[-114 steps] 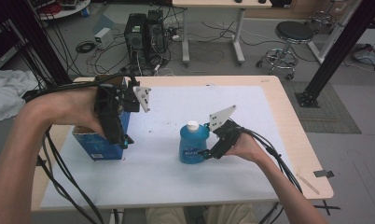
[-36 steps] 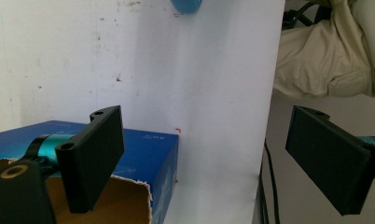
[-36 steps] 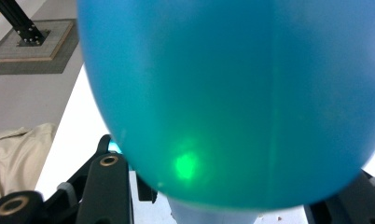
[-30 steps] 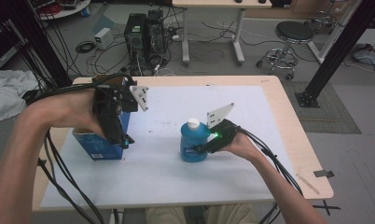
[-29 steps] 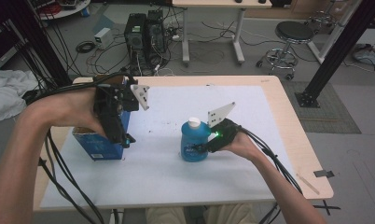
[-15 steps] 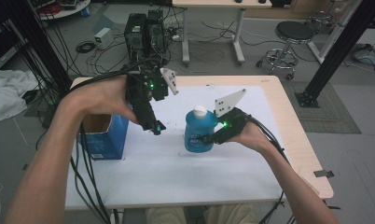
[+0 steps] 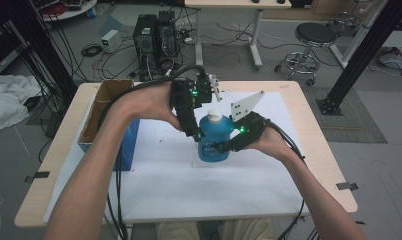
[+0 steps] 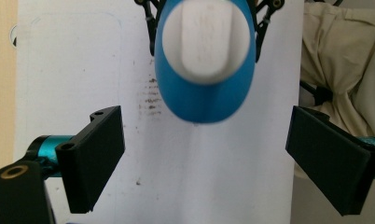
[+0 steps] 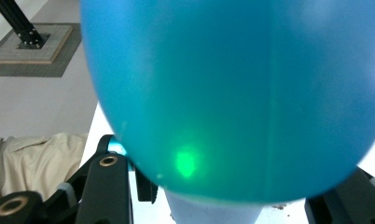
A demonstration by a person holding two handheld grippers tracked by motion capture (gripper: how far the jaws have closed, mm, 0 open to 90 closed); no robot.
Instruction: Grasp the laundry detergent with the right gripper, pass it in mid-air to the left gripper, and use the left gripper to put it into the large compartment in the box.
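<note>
Leaving the cardboard box [image 7: 106,117], the left hand-held gripper [image 7: 196,134] has swung to frame centre, jaws wide apart above the blue bottle [image 7: 215,137]. Right hand-held gripper [image 7: 224,146] clamps that bottle, raised off the tabletop [image 7: 179,185].

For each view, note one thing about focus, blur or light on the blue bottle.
High view: blue bottle fairly sharp, evenly lit. Left gripper view: its white cap looks soft, the black fingers crisper. Right gripper view: bottle very close and blurred, with a green glow on it.
</note>
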